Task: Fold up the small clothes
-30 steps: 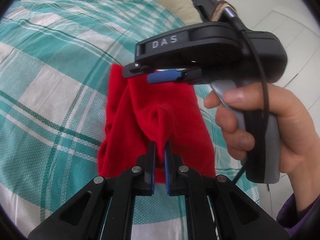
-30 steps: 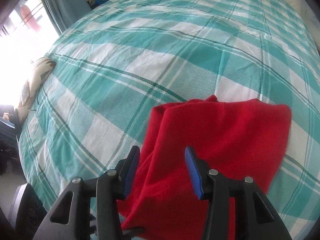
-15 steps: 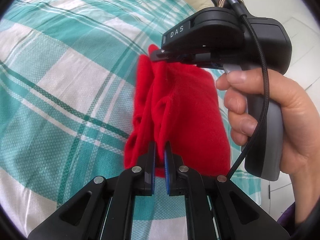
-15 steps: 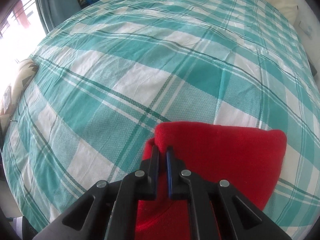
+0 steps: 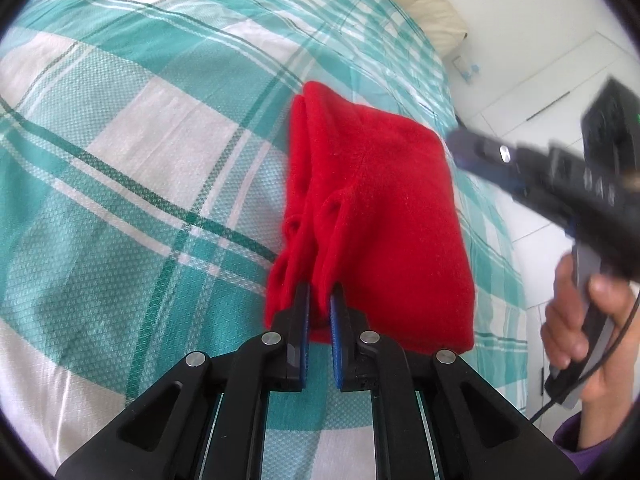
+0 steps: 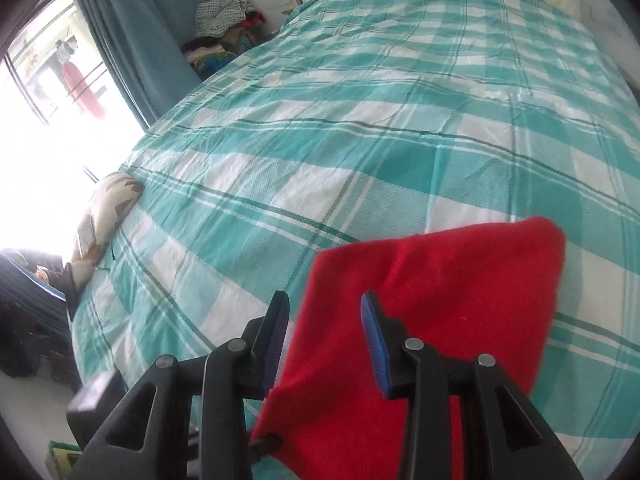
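Left wrist view: left gripper [image 5: 319,312] is pinching the near edge of the folded red cloth [image 5: 384,216] on the checked bedsheet [image 5: 120,140]. Right wrist view: right gripper [image 6: 325,322] has just been opening, jaws apart above the cloth's corner, not touching it.

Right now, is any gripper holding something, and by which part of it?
The left gripper pinches the red garment at its bunched near edge. The right gripper holds nothing; its jaws have just been opening and stand apart above the cloth.
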Demonstrator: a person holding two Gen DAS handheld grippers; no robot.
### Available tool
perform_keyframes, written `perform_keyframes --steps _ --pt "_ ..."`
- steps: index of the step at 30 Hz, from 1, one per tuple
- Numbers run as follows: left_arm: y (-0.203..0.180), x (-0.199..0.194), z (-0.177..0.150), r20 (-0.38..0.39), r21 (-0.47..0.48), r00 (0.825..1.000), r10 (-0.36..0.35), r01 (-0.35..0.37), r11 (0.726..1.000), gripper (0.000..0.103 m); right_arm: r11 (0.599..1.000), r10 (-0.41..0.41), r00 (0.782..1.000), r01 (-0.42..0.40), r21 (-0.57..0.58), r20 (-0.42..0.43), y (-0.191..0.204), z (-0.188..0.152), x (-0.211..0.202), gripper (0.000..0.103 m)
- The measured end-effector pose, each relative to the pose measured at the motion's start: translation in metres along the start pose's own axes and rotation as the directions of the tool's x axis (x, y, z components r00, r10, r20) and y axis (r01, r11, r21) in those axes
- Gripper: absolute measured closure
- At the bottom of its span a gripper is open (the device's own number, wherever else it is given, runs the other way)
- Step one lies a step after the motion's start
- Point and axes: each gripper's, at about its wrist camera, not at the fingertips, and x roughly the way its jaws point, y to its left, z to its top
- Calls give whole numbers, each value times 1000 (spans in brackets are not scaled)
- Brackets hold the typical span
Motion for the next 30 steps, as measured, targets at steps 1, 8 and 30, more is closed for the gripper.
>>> perform_keyframes --steps 1,8,30 --pt "0 0 0 2 -1 1000 1 -1 1000 96 999 -31 1000 31 -25 -4 -4 -17 -9 65" --pt "3 2 -8 8 19 999 46 -46 999 97 998 42 997 -45 -35 -72 -26 -131 -1 65" --pt "14 -63 -8 163 64 982 96 -108 992 53 981 17 967 -66 185 254 -69 -230 -94 58"
